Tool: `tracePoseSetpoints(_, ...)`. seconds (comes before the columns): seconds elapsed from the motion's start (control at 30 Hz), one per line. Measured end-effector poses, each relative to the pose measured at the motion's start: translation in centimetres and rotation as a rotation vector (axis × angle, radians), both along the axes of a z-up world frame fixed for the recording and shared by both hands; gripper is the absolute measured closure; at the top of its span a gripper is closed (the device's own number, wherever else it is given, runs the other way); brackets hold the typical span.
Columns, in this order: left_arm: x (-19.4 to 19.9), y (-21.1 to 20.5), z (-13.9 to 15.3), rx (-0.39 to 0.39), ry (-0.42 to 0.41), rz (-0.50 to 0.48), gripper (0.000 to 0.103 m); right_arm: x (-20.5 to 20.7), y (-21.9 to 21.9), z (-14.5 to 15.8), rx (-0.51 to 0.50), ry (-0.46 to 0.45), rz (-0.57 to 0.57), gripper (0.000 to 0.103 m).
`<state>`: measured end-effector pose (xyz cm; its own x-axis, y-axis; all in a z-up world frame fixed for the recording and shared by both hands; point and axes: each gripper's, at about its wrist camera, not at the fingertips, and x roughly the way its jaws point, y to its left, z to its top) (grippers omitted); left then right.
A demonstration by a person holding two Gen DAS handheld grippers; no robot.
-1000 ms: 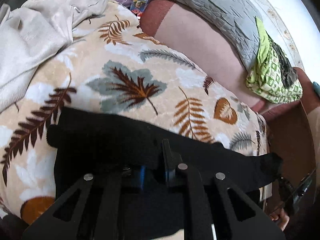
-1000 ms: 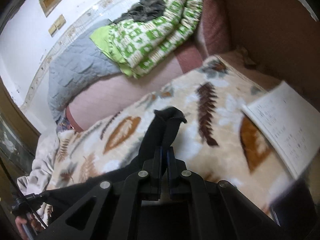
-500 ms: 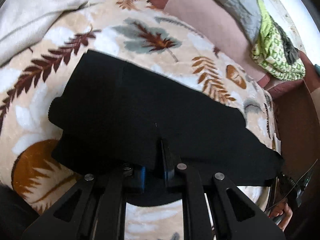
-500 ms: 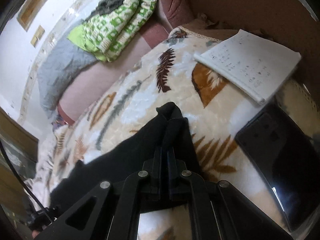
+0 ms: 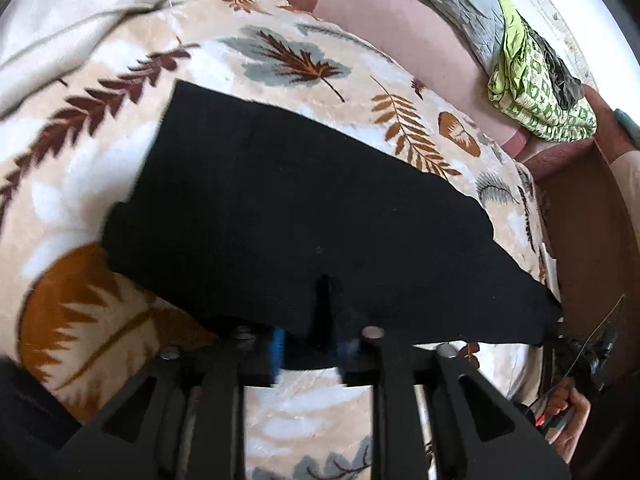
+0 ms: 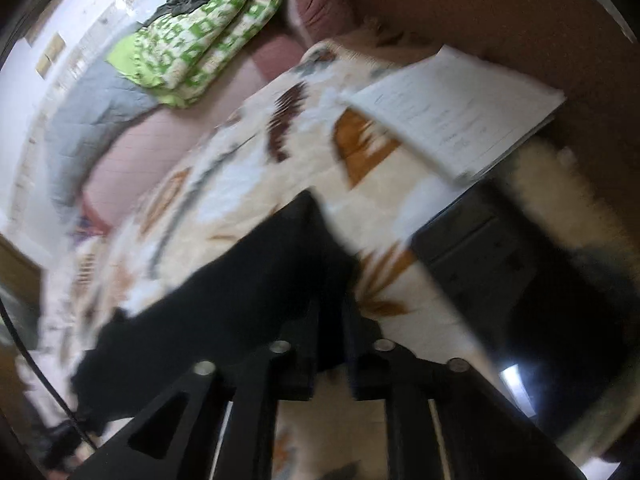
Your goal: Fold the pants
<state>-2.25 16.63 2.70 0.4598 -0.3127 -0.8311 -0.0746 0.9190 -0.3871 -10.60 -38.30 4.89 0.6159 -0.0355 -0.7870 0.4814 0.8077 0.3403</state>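
Observation:
Black pants (image 5: 304, 200) lie spread flat on a cream leaf-print blanket (image 5: 100, 208). My left gripper (image 5: 316, 320) sits at the pants' near edge, its fingers a little apart with the cloth edge between them. In the blurred right wrist view the pants (image 6: 240, 304) run from the fingers toward the lower left. My right gripper (image 6: 330, 320) has its fingers slightly parted at the pants' end. The right gripper and the hand holding it also show in the left wrist view (image 5: 576, 356) at the pants' far right corner.
A white notebook (image 6: 460, 112) and a dark flat device (image 6: 540, 300) lie on the blanket to the right. A green patterned quilt (image 5: 540, 92) and grey pillow (image 5: 452, 4) rest on the pink sofa back. A beige cloth (image 5: 68, 28) lies at far left.
The pants went from lifted to laid out flat on the blanket. Both grippers' fingers have parted slightly from fully closed and have pulled back toward the near edge.

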Motion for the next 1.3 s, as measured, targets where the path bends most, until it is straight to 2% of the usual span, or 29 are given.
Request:
tracePoseSetpoints(0.1, -0.3, 1.1, 1.5, 0.026, -0.044, 0.017, 0.059, -1.2, 0.3, 2.2, -0.052, -0.056, -0.023, 0.061)
tracePoseSetpoints(0.13, -0.2, 1.6, 1.8, 0.027, -0.051, 0.032, 0.056, -1.6, 0.7, 3.1, -0.055, -0.083, -0.013, 0.058)
tracePoseSetpoints(0.17, -0.1, 2.2, 2.1, 0.038, -0.055, 0.055, 0.050, -1.7, 1.5, 4.0, -0.057, -0.110, 0.021, 0.057)
tracePoseSetpoints(0.23, -0.1, 3.5, 2.5, 0.064, -0.065, 0.110, 0.048, -1.3, 3.4, 5.0, -0.055, -0.145, 0.110, 0.048)
tracePoseSetpoints(0.33, -0.3, 5.0, 2.5, 0.064, -0.059, 0.150, 0.048, 0.6, 7.5, 5.3, -0.024, -0.172, 0.275, 0.045)
tracePoseSetpoints(0.4, -0.5, 5.5, 2.8, 0.080, -0.068, 0.170, 0.048, 2.8, 10.7, 4.6, -0.016, -0.159, 0.368, 0.045)
tracePoseSetpoints(0.57, -0.8, 4.5, 4.1, 0.113, -0.113, 0.129, 0.048, 9.7, 18.5, 2.4, 0.009, -0.101, 0.557, 0.045)
tracePoseSetpoints(0.7, -0.2, 3.6, 3.5, 0.128, -0.110, 0.108, 0.043, 14.0, 23.2, 0.5, 0.000, -0.052, 0.646, 0.038)
tracePoseSetpoints(0.77, 0.0, 3.1, 2.6, 0.138, -0.087, 0.092, 0.043, 15.9, 24.8, -0.7, -0.017, -0.017, 0.670, 0.038)
tracePoseSetpoints(0.8, -0.1, 2.9, 2.2, 0.142, -0.075, 0.089, 0.043, 16.4, 25.5, -1.1, -0.027, -0.007, 0.684, 0.048)
tracePoseSetpoints(0.83, -0.1, 2.8, 1.6, 0.149, -0.060, 0.080, 0.043, 16.8, 25.5, -1.3, -0.039, -0.005, 0.695, 0.090)
tracePoseSetpoints(0.87, -0.1, 2.7, 1.2, 0.158, -0.049, 0.074, 0.043, 17.1, 25.9, -1.5, -0.061, 0.004, 0.701, 0.096)
tracePoseSetpoints(1.0, -0.3, 2.8, 0.1, 0.180, -0.035, 0.066, 0.042, 16.9, 24.9, -0.2, -0.046, -0.068, 0.658, 0.097)
tracePoseSetpoints(1.07, -0.3, 2.6, 0.0, 0.196, -0.041, 0.062, 0.040, 17.5, 24.9, -0.7, -0.034, -0.051, 0.639, 0.097)
tracePoseSetpoints(1.13, -0.3, 2.2, 0.0, 0.229, -0.043, 0.053, 0.040, 17.7, 25.8, -2.0, -0.074, -0.005, 0.640, 0.095)
tracePoseSetpoints(1.2, -0.6, 2.2, 0.3, 0.229, -0.040, 0.047, 0.040, 17.2, 26.5, -2.0, -0.128, -0.004, 0.647, 0.087)
tracePoseSetpoints(1.27, -0.9, 2.8, 0.8, 0.204, -0.036, 0.061, 0.040, 16.1, 26.1, -0.8, -0.118, -0.035, 0.646, 0.081)
tracePoseSetpoints(1.3, -0.9, 2.9, 1.0, 0.199, -0.039, 0.066, 0.040, 15.3, 25.9, 0.0, -0.103, -0.058, 0.650, 0.074)
